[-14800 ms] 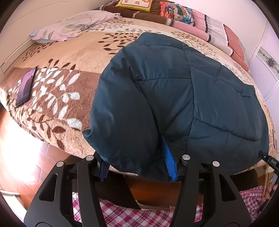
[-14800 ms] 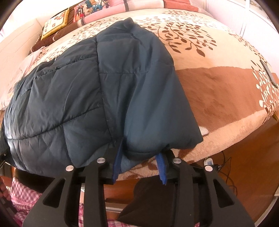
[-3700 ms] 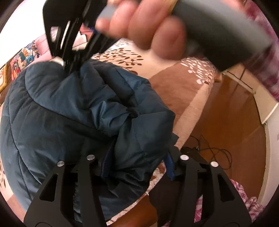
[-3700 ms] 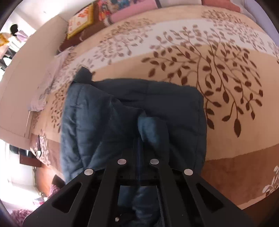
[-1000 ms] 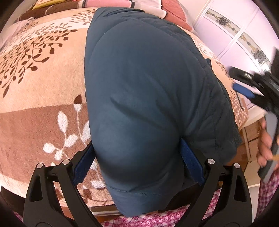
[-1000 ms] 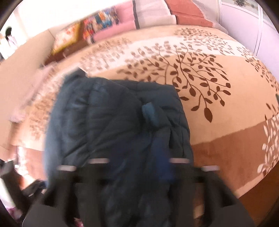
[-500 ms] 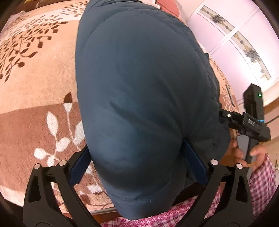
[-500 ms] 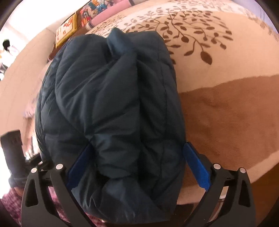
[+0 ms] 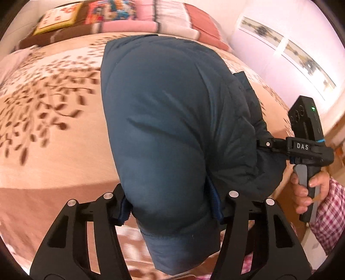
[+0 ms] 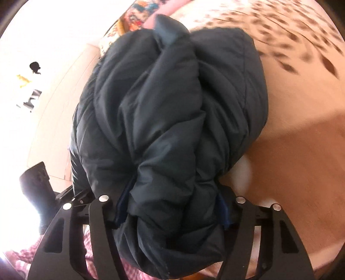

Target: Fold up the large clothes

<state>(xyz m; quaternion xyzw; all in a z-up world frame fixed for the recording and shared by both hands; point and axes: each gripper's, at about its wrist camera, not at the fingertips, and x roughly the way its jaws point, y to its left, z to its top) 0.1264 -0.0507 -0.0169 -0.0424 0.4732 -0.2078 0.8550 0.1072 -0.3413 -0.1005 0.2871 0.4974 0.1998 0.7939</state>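
As both sets of fingers finished narrowing from their widest spread, a bulky dark teal padded jacket point(image 9: 172, 120) lay bundled on a leaf-patterned bed point(image 9: 49, 120), its near end wedged between each pair. The left gripper point(image 9: 170, 204) had its blue pads pressed against both sides of the smooth folded end, which bulged forward past the fingertips and hung down behind them over the bed's edge. The right gripper point(image 10: 170, 211) was likewise clamped on the crumpled, creased end of the same jacket point(image 10: 172, 120), fabric spilling below and ahead of its fingers. Half a second before, both pairs had stood wider around the bundle; the squeeze suggested the folded coat was now being seized, probably for a lift, shift or final tuck, with folding itself seemingly well along. To the right of the left fingers, a person's hand point(image 9: 306, 189) held the other tool's handle, whose black body bore the letters "DAS" point(image 9: 302, 146) beside a small green light. Colourful pillows point(image 9: 120, 19) lined the bed far beyond the fingers.
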